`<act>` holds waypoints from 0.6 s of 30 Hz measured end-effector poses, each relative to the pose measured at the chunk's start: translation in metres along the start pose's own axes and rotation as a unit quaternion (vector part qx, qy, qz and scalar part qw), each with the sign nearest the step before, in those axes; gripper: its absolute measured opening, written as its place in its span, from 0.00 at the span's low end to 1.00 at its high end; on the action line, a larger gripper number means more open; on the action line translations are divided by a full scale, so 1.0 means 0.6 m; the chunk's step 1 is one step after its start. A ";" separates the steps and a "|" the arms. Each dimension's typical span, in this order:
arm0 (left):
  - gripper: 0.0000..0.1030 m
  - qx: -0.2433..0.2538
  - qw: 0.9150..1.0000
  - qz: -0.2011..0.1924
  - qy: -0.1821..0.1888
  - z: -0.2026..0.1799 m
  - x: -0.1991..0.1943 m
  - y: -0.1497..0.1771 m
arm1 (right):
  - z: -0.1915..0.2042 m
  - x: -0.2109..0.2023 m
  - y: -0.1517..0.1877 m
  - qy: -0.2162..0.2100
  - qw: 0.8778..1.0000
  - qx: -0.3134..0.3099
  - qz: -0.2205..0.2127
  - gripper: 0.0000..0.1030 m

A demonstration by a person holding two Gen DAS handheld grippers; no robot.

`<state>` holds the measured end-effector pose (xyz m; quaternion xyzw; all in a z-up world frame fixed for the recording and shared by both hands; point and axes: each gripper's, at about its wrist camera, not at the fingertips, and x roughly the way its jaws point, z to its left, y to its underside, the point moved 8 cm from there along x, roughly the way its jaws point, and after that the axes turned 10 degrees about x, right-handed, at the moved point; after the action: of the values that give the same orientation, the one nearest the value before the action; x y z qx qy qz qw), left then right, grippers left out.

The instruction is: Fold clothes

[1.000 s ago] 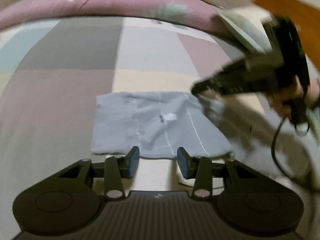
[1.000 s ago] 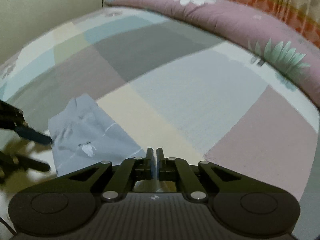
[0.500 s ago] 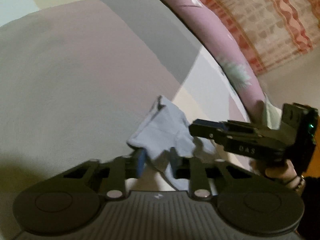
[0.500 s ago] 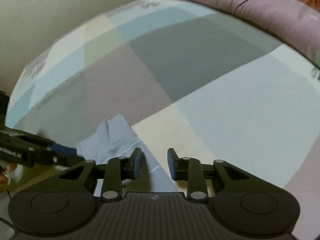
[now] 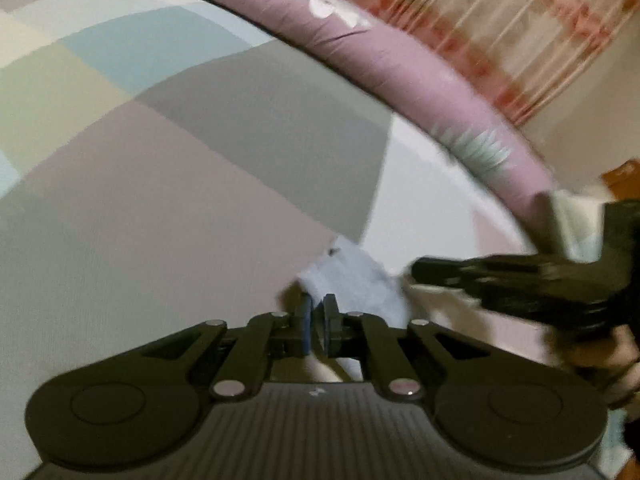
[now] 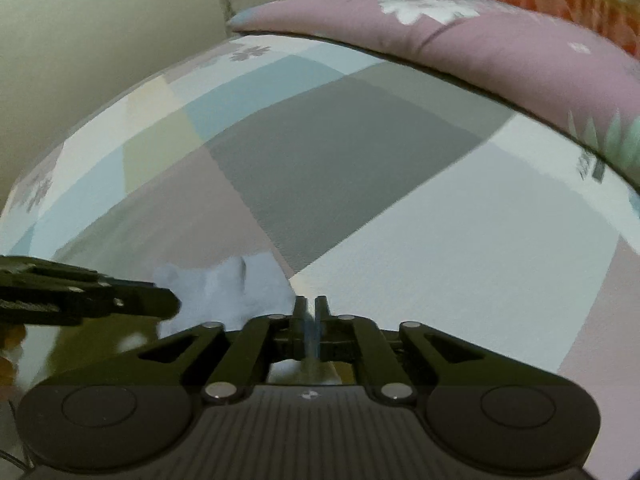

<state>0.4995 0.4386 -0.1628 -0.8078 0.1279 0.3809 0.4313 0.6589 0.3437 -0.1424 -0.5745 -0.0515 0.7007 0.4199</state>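
- There is one piece of clothing: a small light blue cloth (image 5: pixel 356 280) on the bed. It is bunched up and sits between the two grippers, near the front edge of the bed cover (image 5: pixel 160 184).
- There are two grippers.
- The left gripper (image 5: pixel 317 316) is squeezed tight on the near corner of the light blue cloth. The cloth pokes up between its two blue pads.
- The right gripper (image 6: pixel 309 312) is closing. A thin bit of the cloth sits between its fingers, and the fingers look pressed on it.
- There is one bed cover, made of big squares: blue, grey, pink, cream and pale green.
- There is one long pink pillow (image 6: pixel 480 40) with white flowers and green leaves at the far side of the bed.
- One curtain (image 5: pixel 520 32) with red and cream stripes hangs behind the pillow.
- No words or labels can be read; everything is too blurry.
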 end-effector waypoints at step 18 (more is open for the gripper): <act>0.29 0.409 0.911 0.042 0.040 -0.285 0.030 0.150 | -0.295 -0.423 0.418 0.250 0.944 0.213 0.032 0.21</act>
<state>0.5499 0.2517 -0.1722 -0.5694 0.3235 0.2805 0.7017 0.6729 -0.0545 -0.1474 -0.6296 0.2239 0.5423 0.5092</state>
